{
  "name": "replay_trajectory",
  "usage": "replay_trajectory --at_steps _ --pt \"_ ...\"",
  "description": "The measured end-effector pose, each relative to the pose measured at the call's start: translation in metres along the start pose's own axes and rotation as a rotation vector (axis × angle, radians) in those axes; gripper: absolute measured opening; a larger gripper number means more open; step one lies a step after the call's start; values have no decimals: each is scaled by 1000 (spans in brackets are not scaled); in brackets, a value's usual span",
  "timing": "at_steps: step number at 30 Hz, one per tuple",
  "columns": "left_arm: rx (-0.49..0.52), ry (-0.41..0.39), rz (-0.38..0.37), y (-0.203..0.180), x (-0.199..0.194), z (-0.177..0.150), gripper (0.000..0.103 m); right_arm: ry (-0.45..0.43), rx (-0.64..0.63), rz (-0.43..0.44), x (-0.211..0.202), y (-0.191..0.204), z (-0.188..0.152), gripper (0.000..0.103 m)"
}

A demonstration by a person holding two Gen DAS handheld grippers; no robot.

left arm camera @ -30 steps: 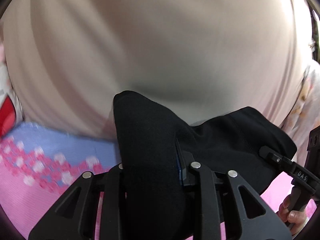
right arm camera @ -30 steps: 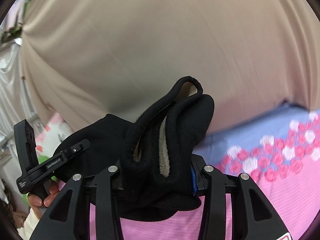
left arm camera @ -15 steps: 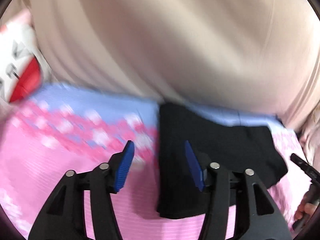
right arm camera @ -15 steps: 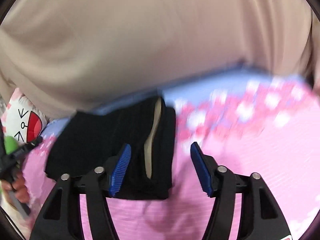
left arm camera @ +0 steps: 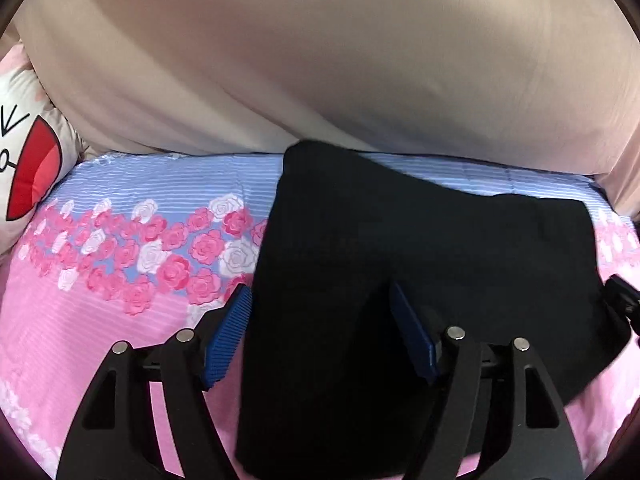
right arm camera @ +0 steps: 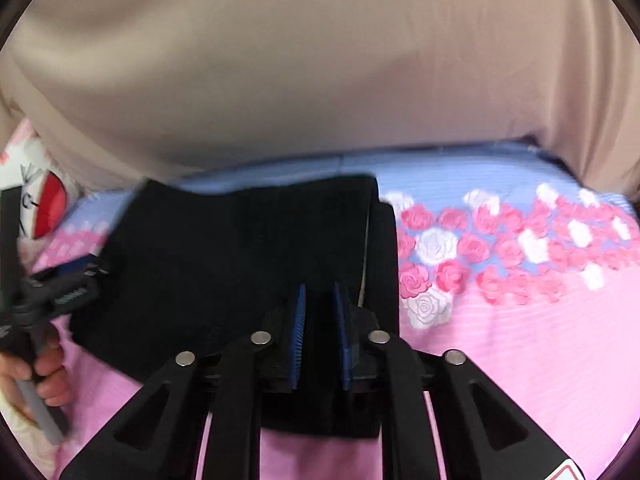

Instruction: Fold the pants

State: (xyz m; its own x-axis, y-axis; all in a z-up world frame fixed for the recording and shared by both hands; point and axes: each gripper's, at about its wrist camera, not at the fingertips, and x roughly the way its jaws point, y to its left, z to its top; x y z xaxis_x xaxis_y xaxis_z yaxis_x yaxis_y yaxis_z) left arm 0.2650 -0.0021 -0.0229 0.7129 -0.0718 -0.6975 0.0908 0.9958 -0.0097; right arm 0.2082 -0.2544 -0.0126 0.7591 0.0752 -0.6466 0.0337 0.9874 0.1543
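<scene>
The left hand-held gripper (left arm camera: 320, 324) hovers with its blue-padded fingers (left arm camera: 226, 340) spread wide apart, holding nothing, over the left edge of the folded black fleece pants (left arm camera: 420, 264). The right hand-held gripper (right arm camera: 320, 336) has its fingers nearly together with a narrow gap between them, above the pants' right edge (right arm camera: 240, 256). The pants lie flat on a pink and blue rose-patterned bedsheet (left arm camera: 120, 300). Behind the pants hangs a beige curtain (left arm camera: 320, 60); left of them sits a white cartoon-face pillow (left arm camera: 24, 168).
</scene>
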Motion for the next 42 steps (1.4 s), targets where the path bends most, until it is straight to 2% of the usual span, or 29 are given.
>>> replay_trajectory --at_steps 3,5,6,7,9,12,14,19,25,27,29,33,36,38,40,42 --pt "-34 -18 4 8 -20 0 68 -36 -39 -6 -26 10 -8 13" --pt "-24 -17 27 7 -30 -6 68 43 -49 -40 -8 8 -22 13" --pt "-13 -8 38 6 -33 -10 68 64 -38 -47 1 1 -26 13" --pt "-6 5 50 5 -35 -14 68 47 -19 -40 -2 -2 -29 12" --pt "1 4 60 6 -39 -16 68 40 3 -36 -20 0 -27 15" --pt "10 -29 73 9 -65 -25 68 -27 8 8 -63 13 -30 15" --pt "14 -38 63 10 -79 -30 68 -56 -2 6 -87 22 -37 15" --pt "28 -59 72 10 -118 -49 69 -75 -1 15 -120 30 -54 15" --pt "16 -55 90 15 -147 -81 75 -77 19 -9 -147 29 -90 18" --pt "3 -43 85 18 -154 -93 84 -71 33 -10 -156 28 -103 19" --pt "-16 -45 74 20 -162 -107 86 -73 43 -31 -164 27 -117 21" --pt "-18 -89 121 20 -171 -140 95 -109 62 -109 -173 22 -146 39" --pt "-16 -95 124 19 -164 -162 95 -108 66 -179 -173 20 -166 41" --pt "-9 -80 126 18 -157 -173 95 -95 69 -191 -172 20 -175 45" --pt "1 -77 126 17 -151 -181 95 -108 76 -195 -177 21 -178 54" --pt "-2 -57 106 18 -149 -183 95 -128 61 -221 -179 25 -180 58"
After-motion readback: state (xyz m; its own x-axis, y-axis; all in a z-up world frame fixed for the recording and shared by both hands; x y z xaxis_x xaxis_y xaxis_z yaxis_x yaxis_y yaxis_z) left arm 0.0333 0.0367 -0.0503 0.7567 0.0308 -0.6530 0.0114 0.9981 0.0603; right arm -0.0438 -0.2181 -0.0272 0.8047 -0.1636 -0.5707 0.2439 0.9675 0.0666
